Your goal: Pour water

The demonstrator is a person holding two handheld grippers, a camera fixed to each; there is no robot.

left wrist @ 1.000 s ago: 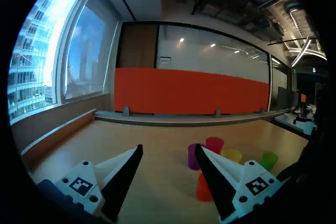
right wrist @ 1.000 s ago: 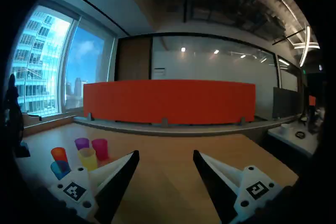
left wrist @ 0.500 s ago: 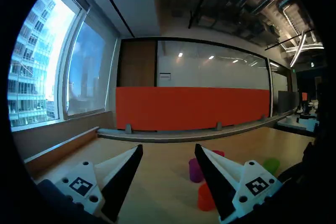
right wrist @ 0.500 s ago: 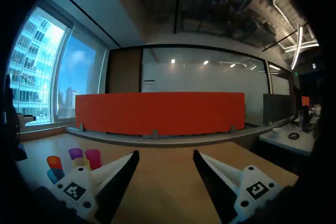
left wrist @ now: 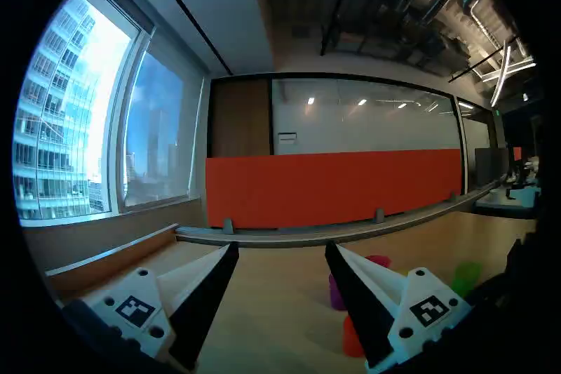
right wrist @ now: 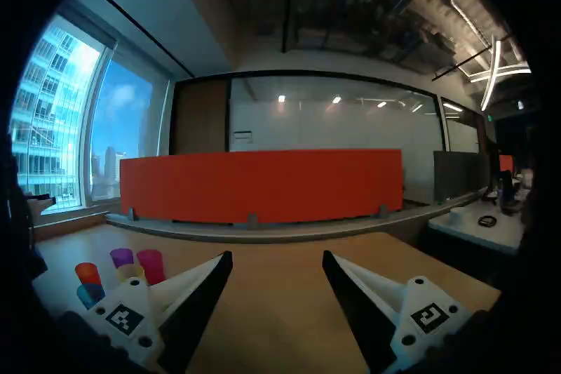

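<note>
Cups (right wrist: 150, 264) clustered on wooden table (right wrist: 280, 304), low left in right gripper view: orange, purple, magenta, yellow, blue. Left gripper view: green cup (left wrist: 466, 277) apart, right of cluster. Left gripper (left wrist: 280, 248) spread wide, empty. Right gripper (right wrist: 277, 255) likewise spread, holding nothing. Black-white square markers (right wrist: 125, 319) on fingers. Small sign (left wrist: 286, 139) on glass wall, writing too small to read.

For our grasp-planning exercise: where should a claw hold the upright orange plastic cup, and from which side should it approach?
Probably its side wall near mid-height, fingers straddling the round orange plastic cup. Approach level from the left claw's side: there it stands nearest, while the purple plastic cup and the others crowd behind.
</note>
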